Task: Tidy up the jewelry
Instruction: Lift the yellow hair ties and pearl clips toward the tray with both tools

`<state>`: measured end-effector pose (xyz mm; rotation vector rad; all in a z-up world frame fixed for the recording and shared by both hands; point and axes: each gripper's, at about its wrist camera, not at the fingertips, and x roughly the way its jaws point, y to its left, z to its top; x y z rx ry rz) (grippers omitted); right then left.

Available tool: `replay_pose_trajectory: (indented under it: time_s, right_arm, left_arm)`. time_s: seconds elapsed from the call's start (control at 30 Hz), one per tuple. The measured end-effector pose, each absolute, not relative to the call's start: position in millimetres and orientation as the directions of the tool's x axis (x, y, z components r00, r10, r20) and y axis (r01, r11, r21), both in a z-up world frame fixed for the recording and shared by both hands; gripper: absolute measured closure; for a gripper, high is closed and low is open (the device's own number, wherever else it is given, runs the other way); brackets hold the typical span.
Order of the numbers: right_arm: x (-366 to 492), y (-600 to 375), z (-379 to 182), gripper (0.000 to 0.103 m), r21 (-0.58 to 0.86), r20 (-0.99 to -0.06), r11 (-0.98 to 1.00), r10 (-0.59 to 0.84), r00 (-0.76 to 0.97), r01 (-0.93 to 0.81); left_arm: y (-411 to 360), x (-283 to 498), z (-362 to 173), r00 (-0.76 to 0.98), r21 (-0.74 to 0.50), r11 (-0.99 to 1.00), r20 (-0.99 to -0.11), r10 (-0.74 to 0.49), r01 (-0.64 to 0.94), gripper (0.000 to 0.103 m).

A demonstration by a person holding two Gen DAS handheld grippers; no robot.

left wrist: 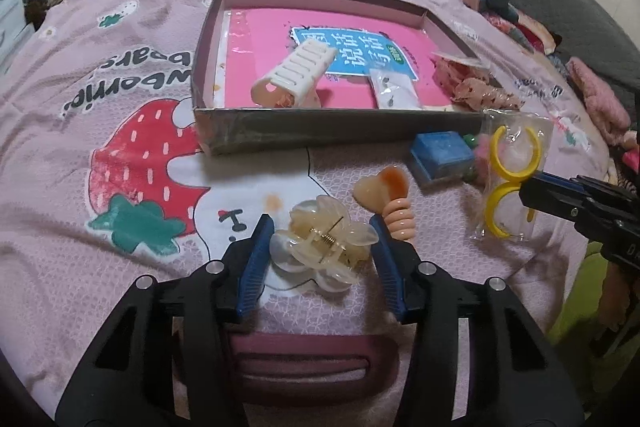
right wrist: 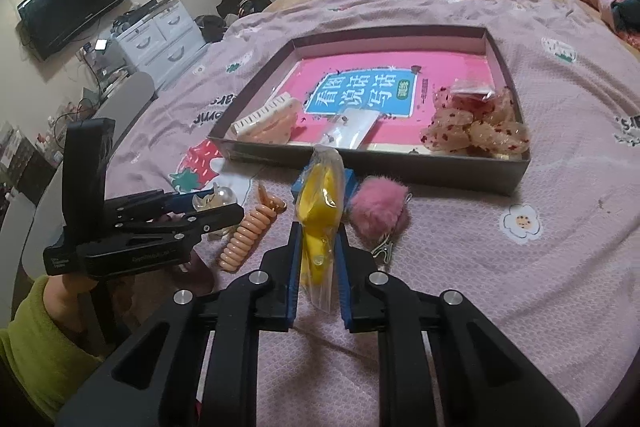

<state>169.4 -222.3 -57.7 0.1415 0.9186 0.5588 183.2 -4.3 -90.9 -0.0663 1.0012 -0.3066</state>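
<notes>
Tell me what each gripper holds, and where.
Right gripper pinches the bagged yellow rings at the bag's lower end. Left gripper straddles the flower claw clip, jaws open.

Hidden behind the packet of yellow rings (right wrist: 320, 211) in the right wrist view: most of the blue box (right wrist: 351, 183); behind the left gripper (right wrist: 212, 205) there: the greater part of the clear flower claw clip (right wrist: 218, 198); cut off by the near and right edge: the green sleeve (left wrist: 576, 307); too small to read: items on the far drawers (right wrist: 160, 35); blurred: print on the small white packet (left wrist: 394, 91).
</notes>
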Motion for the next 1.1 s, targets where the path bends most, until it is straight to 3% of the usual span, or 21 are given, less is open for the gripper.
replay_pose_trajectory:
  time_s: [0.6,1.1]
  right_arm:
    - [156.3,-208.9,-17.9,0.088,0.285,-0.665,0.844,0.515,0.541,-0.454]
    - [190.7,-230.3,35.0,0.088,0.237,-0.577,0.880,0.468,0.669,-0.411]
  left_arm:
    - [52.9,148.6,-34.5,0.635,-0.243,0.964,-0.729,-0.255,0.108,0.063]
    - [26.2,175.8,10.2,0.683,-0.221,0.960,-0.675,-0.279,0.173,0.063]
